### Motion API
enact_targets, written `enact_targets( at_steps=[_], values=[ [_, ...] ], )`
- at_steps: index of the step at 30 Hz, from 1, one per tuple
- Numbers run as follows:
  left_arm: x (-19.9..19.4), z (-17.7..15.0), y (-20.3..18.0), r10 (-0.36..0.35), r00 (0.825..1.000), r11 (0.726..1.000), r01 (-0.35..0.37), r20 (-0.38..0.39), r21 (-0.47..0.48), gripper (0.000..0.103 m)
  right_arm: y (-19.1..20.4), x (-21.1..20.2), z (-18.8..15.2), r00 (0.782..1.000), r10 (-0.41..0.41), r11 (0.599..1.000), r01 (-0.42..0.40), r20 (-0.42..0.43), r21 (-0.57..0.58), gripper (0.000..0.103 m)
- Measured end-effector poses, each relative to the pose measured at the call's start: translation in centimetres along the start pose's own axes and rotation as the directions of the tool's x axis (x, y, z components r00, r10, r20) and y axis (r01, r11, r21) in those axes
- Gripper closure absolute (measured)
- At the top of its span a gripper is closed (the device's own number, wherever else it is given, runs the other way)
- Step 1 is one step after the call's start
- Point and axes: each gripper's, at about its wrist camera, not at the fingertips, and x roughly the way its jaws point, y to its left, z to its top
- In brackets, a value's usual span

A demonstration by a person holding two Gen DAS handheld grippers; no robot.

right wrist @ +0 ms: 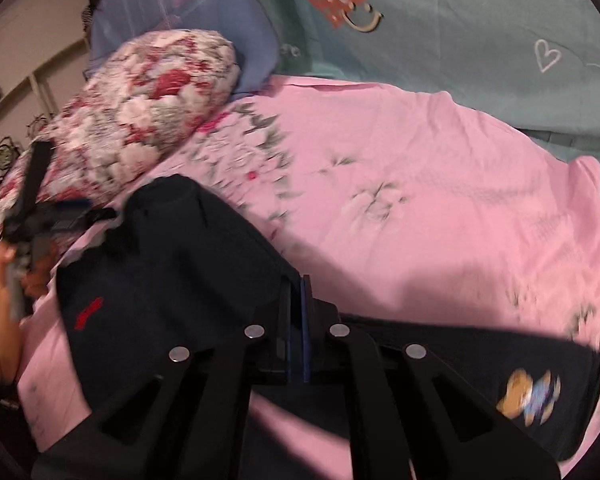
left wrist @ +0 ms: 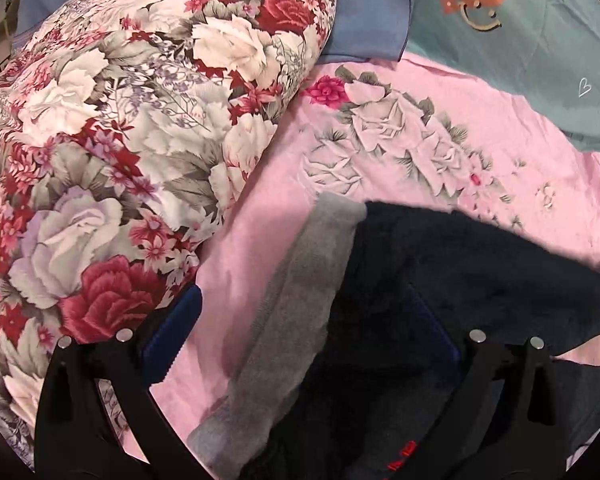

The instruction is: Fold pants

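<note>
Dark navy pants [right wrist: 168,280] lie on the pink floral sheet [right wrist: 420,208], with a red logo and a cartoon patch [right wrist: 530,398] near one end. In the left wrist view the pants [left wrist: 460,280] show a grey lining strip [left wrist: 296,312] along their left edge. My left gripper [left wrist: 300,344] is open, its fingers either side of that grey edge. My right gripper [right wrist: 298,312] is shut on a fold of the pants and holds it up off the sheet. The left gripper also shows in the right wrist view [right wrist: 48,216] at the pants' far end.
A large rolled floral quilt [left wrist: 132,152] lies at the left, close to the left gripper. A blue pillow [right wrist: 172,20] and a teal cover [right wrist: 480,40] with heart prints lie at the back. The pink sheet stretches to the right.
</note>
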Motion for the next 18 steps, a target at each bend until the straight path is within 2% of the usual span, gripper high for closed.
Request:
enact_targets(
  at_steps=[2,4,6,9,14,16,18],
  values=[
    [-0.4,0.0,-0.1,-0.032,0.999,0.999,0.031,-0.02,-0.01,0.002,1.5,-0.8,-3.5,0.999,0.024,1.0,-0.024,-0.022,0.008,0.099],
    [-0.1,-0.2,-0.3,-0.049,0.997,0.999,0.048,-0.066,-0.021,0.002,2.9,0.4,-6.9,0.997,0.004,1.0,-0.003,-0.081,0.014,0.099],
    [0.3,-0.3,-0.7,-0.064,0.992,0.998,0.06,-0.112,-0.036,0.002,2.9,1.7,-8.7,0.994,0.012,0.998,-0.005,-0.109,0.065,0.099],
    [-0.2,-0.2,-1.7,-0.06,0.988,0.998,0.056,-0.144,-0.033,0.002,1.3,2.1,-9.3,0.995,0.076,0.978,-0.063,-0.06,0.197,0.099],
    [-0.8,2.3,-5.1,0.054,0.993,0.998,-0.051,-0.104,0.034,0.002,1.0,1.7,-9.0,0.993,0.116,0.969,-0.106,-0.034,0.223,0.098],
    [0.6,3.3,-6.4,0.053,0.988,0.998,-0.049,-0.146,0.033,0.002,0.7,1.5,-9.3,0.991,0.135,0.958,-0.125,-0.022,0.257,0.098],
    [3.0,3.9,-7.6,0.055,0.971,0.998,-0.052,-0.232,0.02,0.003,0.7,1.5,-9.3,0.99,0.138,0.957,-0.128,-0.018,0.261,0.098]
  ],
)
